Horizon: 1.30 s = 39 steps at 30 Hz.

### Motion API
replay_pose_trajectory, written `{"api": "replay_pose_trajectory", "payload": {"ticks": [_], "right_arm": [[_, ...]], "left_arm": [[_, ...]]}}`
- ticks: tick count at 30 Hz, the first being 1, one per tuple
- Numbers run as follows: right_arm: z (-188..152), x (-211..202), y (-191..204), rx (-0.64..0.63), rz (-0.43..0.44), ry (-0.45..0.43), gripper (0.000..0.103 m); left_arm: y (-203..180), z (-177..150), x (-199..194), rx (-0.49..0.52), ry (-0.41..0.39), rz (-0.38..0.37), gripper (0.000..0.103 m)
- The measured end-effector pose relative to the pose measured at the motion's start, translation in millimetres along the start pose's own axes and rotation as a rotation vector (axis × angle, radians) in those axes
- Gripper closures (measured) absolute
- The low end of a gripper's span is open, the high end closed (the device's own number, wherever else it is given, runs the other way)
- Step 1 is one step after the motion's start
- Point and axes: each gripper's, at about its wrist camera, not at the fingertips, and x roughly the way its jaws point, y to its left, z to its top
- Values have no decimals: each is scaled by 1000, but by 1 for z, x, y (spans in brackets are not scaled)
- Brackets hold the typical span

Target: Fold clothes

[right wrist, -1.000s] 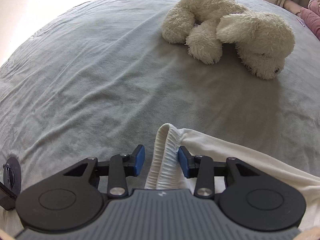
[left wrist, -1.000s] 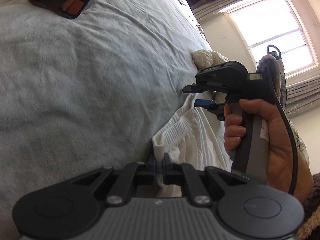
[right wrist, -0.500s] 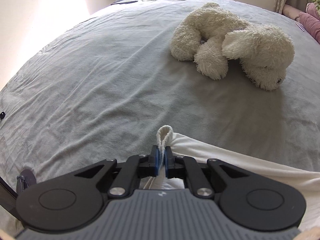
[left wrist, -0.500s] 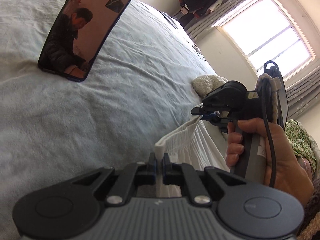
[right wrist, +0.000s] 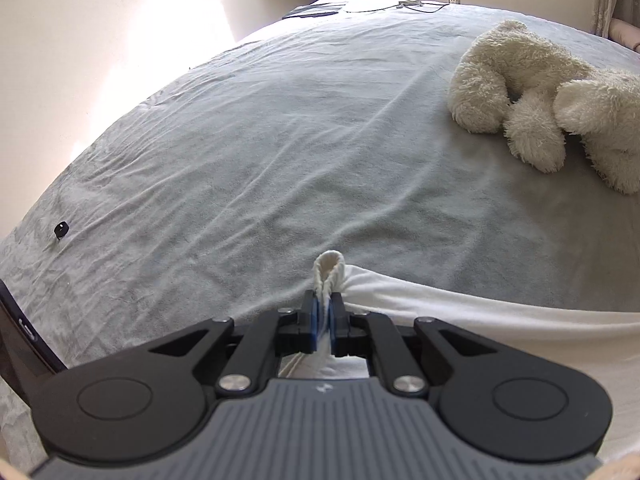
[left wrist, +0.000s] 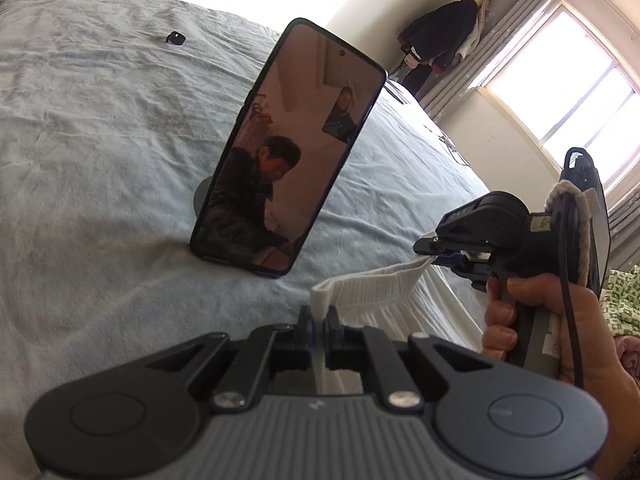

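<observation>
Here, the left gripper (left wrist: 319, 322) was clamped on one end of the ribbed waistband of a white cotton garment (left wrist: 372, 290), while the right gripper (right wrist: 325, 316) pinched the other end, the band stretched taut between them above the pale grey bed cover (right wrist: 248, 168). The garment's body trailed down onto the bed's near edge. A dark smartphone (left wrist: 292, 148) stood propped upright on the bed, and a cream plush toy (right wrist: 540, 96) lay toward its right side.

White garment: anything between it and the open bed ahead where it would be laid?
Nearly clear. Both grippers, left and right, pinch the white garment. A phone stands propped ahead-left; a plush toy lies far right.
</observation>
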Motion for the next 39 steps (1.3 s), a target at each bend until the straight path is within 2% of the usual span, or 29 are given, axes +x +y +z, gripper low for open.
{"api": "replay_pose_trajectory", "payload": {"ticks": [4, 8, 11, 13, 17, 22, 32, 39], "right_arm": [[-8, 8, 2, 9, -2, 3, 95], [-9, 4, -2, 37, 20, -5, 85], [-6, -13, -7, 57, 33, -35, 56], [-5, -27, -11, 55, 34, -54, 55], [-10, -59, -29, 63, 19, -72, 55], [-28, -98, -59, 96, -18, -92, 55], [-88, -176, -123, 193, -78, -122, 55], [-145, -223, -158, 254, -91, -123, 55]], "left_arm": [[3, -2, 14, 17, 59, 48, 98], [3, -1, 13, 40, 76, 52, 94], [5, 4, 8, 19, 96, 44, 82], [2, 4, 3, 29, 86, 58, 72], [-6, 3, -4, 53, 78, 81, 63], [-12, -3, -15, 86, 80, 99, 47], [-34, -22, -33, 174, 98, 44, 46], [-53, -46, -39, 305, 178, -29, 46]]}}
